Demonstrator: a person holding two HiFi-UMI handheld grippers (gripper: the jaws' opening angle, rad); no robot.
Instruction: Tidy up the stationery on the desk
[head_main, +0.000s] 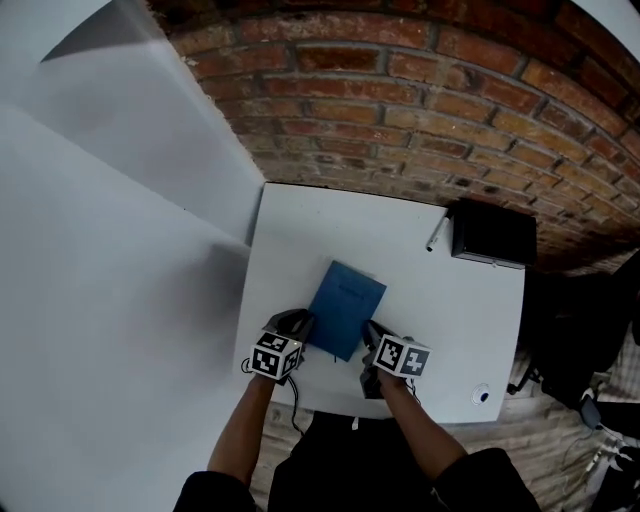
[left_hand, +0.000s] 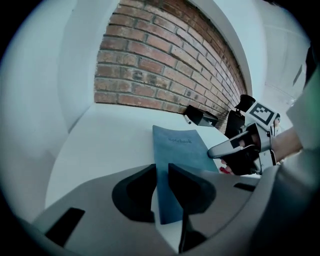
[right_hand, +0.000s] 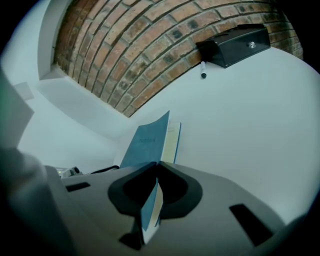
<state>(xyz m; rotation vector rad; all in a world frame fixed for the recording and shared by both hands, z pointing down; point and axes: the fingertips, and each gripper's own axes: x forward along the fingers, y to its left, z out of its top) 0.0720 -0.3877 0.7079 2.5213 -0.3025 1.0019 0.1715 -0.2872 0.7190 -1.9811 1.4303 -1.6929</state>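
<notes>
nearest, by the worktop's (head_main: 300, 225) front edge, the left claw (left_hand: 161, 176) is clamped on the near left edge of the blue notebook (head_main: 347, 305). whether the notebook is lifted clear cannot be told. the right claw (right_hand: 156, 176) is clenched on its near right edge, where cover and pages are seen fanning apart. if only some leaves are pinched, the rest could sag or be torn. it could be twisted loose by uneven pulls. the pen (head_main: 436, 236) beside the black box (head_main: 492, 236) at the back right corner could be knocked.
</notes>
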